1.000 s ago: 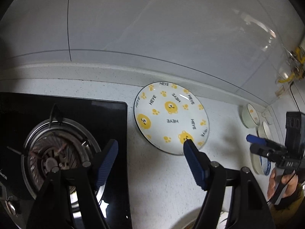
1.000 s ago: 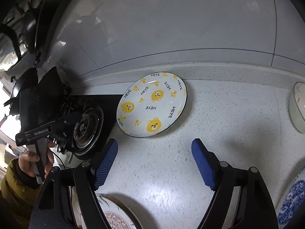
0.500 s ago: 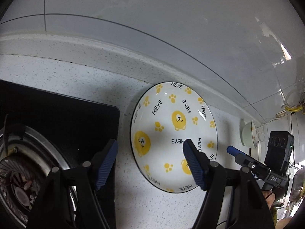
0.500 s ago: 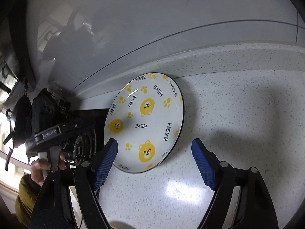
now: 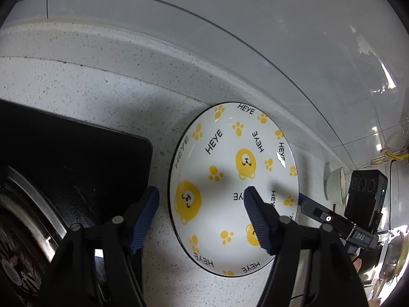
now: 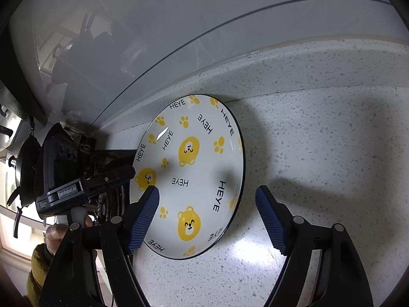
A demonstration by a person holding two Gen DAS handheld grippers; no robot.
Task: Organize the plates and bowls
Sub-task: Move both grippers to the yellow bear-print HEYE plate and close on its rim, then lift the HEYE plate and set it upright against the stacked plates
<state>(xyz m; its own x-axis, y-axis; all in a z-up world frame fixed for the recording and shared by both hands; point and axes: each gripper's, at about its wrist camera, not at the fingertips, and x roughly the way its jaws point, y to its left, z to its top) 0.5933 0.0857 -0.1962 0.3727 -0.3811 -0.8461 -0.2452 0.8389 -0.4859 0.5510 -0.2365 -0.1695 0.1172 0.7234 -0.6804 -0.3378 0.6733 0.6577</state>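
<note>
Blue ribbed pads line both tools, and both stand spread with nothing between them. The left gripper (image 5: pixel 200 202) straddles the left rim of the bear-print plate (image 5: pixel 230 179): one finger hangs over the plate's face, the other outside the rim above the bare countertop (image 5: pixel 76 81), beside the black cooktop (image 5: pixel 76 153). The right gripper (image 6: pixel 207 202) mirrors this on the opposite side, with one finger over the plate (image 6: pixel 194 174) and the other beyond its right rim above the speckled countertop (image 6: pixel 319 140). The plate lies at the back edge of the countertop, its far rim close against the low upstand below the glossy backsplash (image 5: pixel 230 25) (whether it leans there or lies flat cannot be told). A small white bowl (image 5: pixel 334 183) sits farther along the back edge, towards the right. The step in hand appears to be the approach for a two-sided pickup of the plate. The next move calls for lowering each tool until a rim sits between its pads, then closing both evenly; glazed ceramic is likely slippery, so an uneven pinch could tip the plate.
</note>
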